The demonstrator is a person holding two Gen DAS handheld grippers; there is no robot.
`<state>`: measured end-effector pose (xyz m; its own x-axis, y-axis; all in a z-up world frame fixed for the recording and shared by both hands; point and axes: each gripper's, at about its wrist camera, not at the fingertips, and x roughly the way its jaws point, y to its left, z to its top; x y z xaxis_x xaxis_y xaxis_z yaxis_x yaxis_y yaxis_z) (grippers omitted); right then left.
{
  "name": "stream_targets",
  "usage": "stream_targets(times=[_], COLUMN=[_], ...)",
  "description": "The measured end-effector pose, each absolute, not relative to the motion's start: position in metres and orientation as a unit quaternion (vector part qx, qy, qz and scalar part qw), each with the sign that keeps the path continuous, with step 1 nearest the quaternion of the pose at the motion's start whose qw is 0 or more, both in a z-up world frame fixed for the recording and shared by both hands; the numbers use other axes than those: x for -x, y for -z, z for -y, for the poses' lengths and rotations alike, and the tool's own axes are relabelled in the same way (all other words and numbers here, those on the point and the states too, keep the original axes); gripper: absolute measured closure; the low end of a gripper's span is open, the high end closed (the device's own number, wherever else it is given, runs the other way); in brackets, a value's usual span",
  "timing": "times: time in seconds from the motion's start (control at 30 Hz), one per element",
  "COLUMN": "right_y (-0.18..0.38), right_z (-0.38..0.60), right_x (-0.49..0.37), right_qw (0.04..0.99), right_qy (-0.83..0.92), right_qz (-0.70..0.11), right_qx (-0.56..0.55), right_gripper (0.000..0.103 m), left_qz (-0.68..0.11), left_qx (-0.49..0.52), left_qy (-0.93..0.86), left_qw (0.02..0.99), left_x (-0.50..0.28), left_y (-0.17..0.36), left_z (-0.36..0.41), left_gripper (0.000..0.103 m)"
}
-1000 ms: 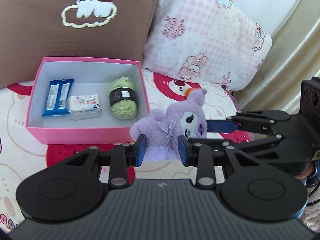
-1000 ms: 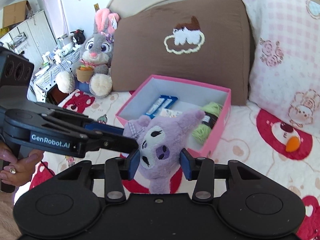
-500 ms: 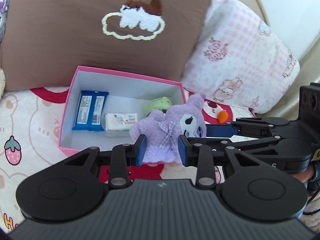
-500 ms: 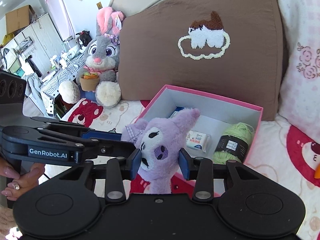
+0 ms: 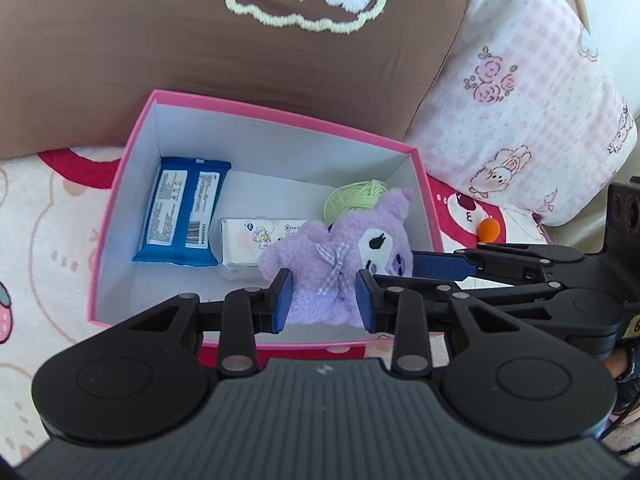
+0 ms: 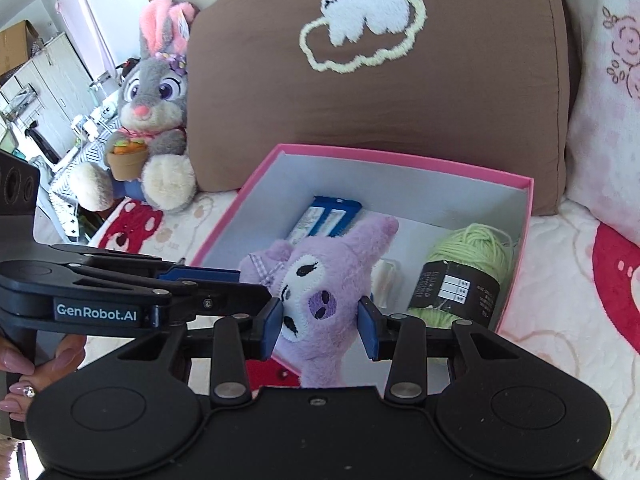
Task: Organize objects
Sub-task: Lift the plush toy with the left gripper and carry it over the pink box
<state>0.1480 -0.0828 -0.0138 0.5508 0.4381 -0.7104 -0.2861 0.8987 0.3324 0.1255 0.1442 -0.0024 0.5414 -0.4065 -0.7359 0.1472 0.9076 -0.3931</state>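
Observation:
Both grippers hold one purple plush toy (image 5: 344, 252) above the front right part of the pink box (image 5: 120, 184). My left gripper (image 5: 324, 300) is shut on its body, below the checked bow. My right gripper (image 6: 320, 330) is shut on its head (image 6: 320, 280), and reaches in from the right in the left wrist view. Inside the box lie a blue packet (image 5: 182, 212), a white tissue pack (image 5: 248, 240) and a green yarn ball (image 6: 468, 264). The plush hides part of the yarn and the tissue pack.
A brown cushion (image 5: 200, 40) leans behind the box, with a pink checked pillow (image 5: 520, 100) to its right. A grey bunny plush (image 6: 152, 120) sits left of the cushion. A person's fingers (image 6: 24, 364) grip the left handle. The patterned bedspread (image 5: 40, 240) surrounds the box.
Both grippers have carried the purple plush forward and down, from in front of the box's right corner to over its inside. The box and cushion look larger and nearer.

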Motion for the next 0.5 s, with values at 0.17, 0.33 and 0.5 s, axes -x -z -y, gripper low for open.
stream_targets(times=[0.17,0.33,0.5], right_y=[0.031,0.043,0.052], right_z=[0.082,0.082,0.08], right_x=[-0.151,-0.154,-0.155], right_qw=[0.884,0.883,0.88], right_qy=[-0.202,-0.204,-0.206], right_qz=[-0.417,-0.419,-0.426], right_qx=[-0.06,-0.047,-0.04], right_gripper=[0.057,0.058,0.058], left_qz=[-0.45,-0.456,-0.469], left_qx=[0.142,0.148,0.15], left_qy=[0.173,0.175,0.175], left_qw=[0.865,0.86,0.853], left_x=[-0.133,-0.136,-0.139], left_y=[0.023,0.039,0.049], left_z=[-0.141,-0.142,-0.143], left_gripper=[0.071,0.071,0.071])
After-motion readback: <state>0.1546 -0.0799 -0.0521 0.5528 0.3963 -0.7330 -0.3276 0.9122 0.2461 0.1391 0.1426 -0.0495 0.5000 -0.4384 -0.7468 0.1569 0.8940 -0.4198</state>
